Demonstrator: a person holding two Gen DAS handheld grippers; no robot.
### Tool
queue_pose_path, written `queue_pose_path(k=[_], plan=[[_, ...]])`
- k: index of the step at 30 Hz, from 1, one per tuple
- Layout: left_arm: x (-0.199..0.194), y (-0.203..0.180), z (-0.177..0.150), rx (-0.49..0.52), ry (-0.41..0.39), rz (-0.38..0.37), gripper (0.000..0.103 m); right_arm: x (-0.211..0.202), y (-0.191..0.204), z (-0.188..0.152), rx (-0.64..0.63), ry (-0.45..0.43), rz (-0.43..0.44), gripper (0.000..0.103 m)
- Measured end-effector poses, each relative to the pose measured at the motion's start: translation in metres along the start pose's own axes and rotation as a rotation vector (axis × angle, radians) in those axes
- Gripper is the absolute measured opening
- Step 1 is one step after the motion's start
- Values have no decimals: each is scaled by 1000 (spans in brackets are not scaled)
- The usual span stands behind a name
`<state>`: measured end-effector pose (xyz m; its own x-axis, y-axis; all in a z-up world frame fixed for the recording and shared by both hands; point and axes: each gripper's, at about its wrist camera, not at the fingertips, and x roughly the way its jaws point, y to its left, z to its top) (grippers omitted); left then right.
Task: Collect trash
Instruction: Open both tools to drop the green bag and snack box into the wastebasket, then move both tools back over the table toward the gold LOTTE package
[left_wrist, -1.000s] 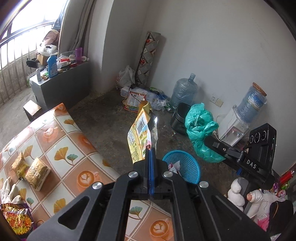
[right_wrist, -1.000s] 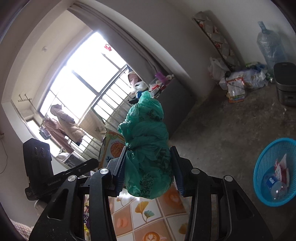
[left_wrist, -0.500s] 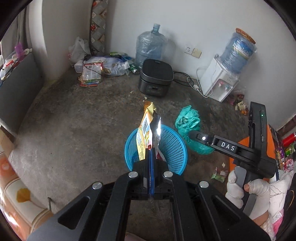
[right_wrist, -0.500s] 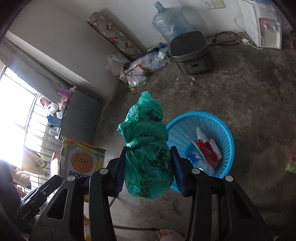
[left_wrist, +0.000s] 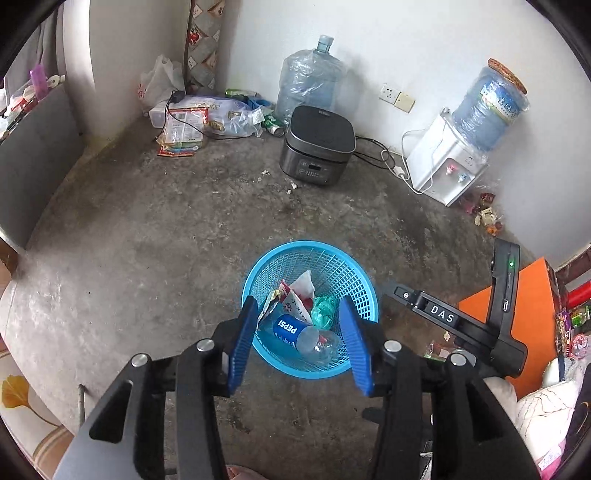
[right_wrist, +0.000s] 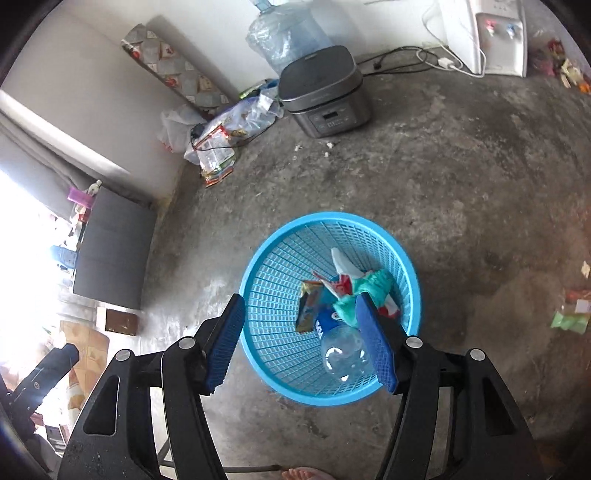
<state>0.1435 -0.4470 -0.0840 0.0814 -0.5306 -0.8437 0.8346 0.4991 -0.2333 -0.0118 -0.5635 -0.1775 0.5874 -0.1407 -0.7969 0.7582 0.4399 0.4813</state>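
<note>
I am holding my left hand-held gripper (left_wrist: 300, 343) over the blue basket (left_wrist: 360, 295) on the concrete floor (left_wrist: 147, 229), and its jaws are opening with nothing between the blue pads (left_wrist: 242, 347) (only the basket's contents are showing through the gap). My right hand-held gripper (right_wrist: 301, 341) is pointing down at the same basket (right_wrist: 273, 288), its jaws are opening too, and nothing is gripped between them. The trash is lying inside the basket: a clear Pepsi bottle (left_wrist: 303, 334) on its side, a red and white wrapper (left_wrist: 295, 295) above it, and the green bag (left_wrist: 323, 306) crumpled just beside the wrapper. From the right wrist view the green bag (right_wrist: 373, 286) is sitting against the far wall of the basket, partly behind my right pad (right_wrist: 376, 343), and a yellow packet (right_wrist: 308, 306) is leaning next to the bottle (right_wrist: 343, 354). My right hand-held gripper's black body (left_wrist: 465, 325) is showing at the right edge of the left view, just beside the basket. Farther back, a dark cooker (left_wrist: 317, 146) is standing near the wall, with a big water jug (left_wrist: 310, 77) behind it and a white dispenser (left_wrist: 447, 162) to its right. A pile of bags and packets (left_wrist: 199, 118) is lying in the corner, and small scraps (right_wrist: 569, 314) are lying scattered on the floor well apart from the basket.
</note>
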Motion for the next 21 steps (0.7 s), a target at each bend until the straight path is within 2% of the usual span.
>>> queue_pose_path(k=[4, 6, 9, 11, 15, 21], plan=[[-50, 7, -8, 30, -95, -3, 57, -30, 49, -3, -140, -99, 40, 63], [-77, 13, -12, 37, -142, -3, 65, -52, 77, -10, -210, -164, 73, 73], [-120, 27, -23, 23, -217, 14, 77, -81, 112, -26, -295, -238, 138, 83], [-147, 39, -30, 11, -268, 45, 81, -95, 132, -38, -344, -264, 184, 87], [-196, 63, -46, -26, -373, 124, 91, -105, 163, -57, -428, -252, 236, 88], [-245, 93, -68, -91, -476, 204, 97, -103, 195, -77, -506, -195, 288, 88]])
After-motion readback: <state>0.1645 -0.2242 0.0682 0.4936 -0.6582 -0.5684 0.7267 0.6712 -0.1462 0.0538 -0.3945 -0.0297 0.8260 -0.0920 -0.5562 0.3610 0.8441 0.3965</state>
